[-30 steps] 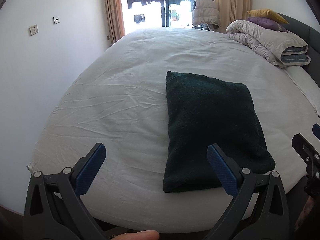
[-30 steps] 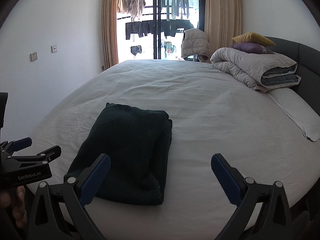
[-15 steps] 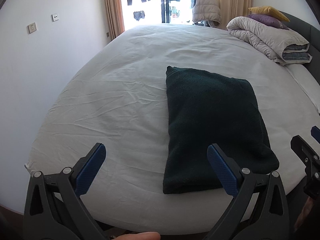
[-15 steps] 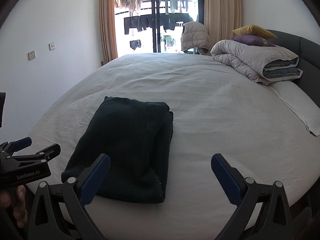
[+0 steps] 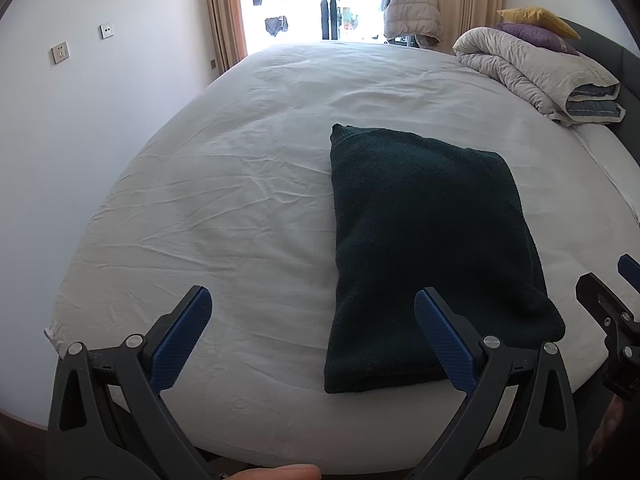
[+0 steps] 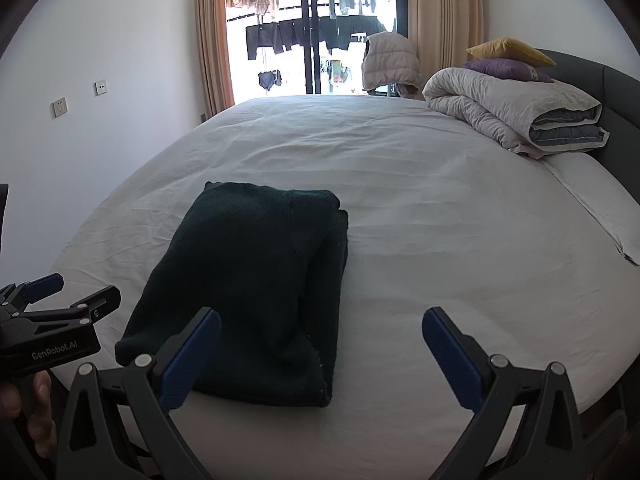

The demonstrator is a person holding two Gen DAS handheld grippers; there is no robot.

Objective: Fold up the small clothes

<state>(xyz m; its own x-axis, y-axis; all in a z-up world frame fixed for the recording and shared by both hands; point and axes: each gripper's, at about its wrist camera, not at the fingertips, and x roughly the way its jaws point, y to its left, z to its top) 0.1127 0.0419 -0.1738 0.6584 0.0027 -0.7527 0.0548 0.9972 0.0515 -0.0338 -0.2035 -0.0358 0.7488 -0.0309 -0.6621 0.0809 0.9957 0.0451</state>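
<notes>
Since a second ago both of my tools have tipped a little lower toward the mattress, so the window sits higher in each view; the folded dark green knitted garment (image 5: 428, 248) has not shifted. It lies flat near the bed's near edge, a neat rectangle with its folded layers stacked along the right side in the right wrist view (image 6: 256, 288). My left gripper (image 5: 312, 320) hangs with its blue-padded fingers spread wide and nothing between them, the right pad just over the garment's near left corner. My right gripper (image 6: 320, 344) is likewise spread and empty, its left pad over the garment's near edge. Neither touches the cloth.

The wrinkled white bed sheet (image 5: 248, 208) covers a wide bed (image 6: 440, 240) in a pale-walled room, with a bright balcony door and tan curtains (image 6: 210, 40) beyond. Laundry hangs outside. A rolled grey quilt (image 6: 516, 112) sits at the far right by the dark headboard, with a purple cushion (image 6: 504, 70) and a yellow cushion (image 6: 508, 50) on top. A pale puffer vest (image 6: 390, 62) hangs near the door.
</notes>
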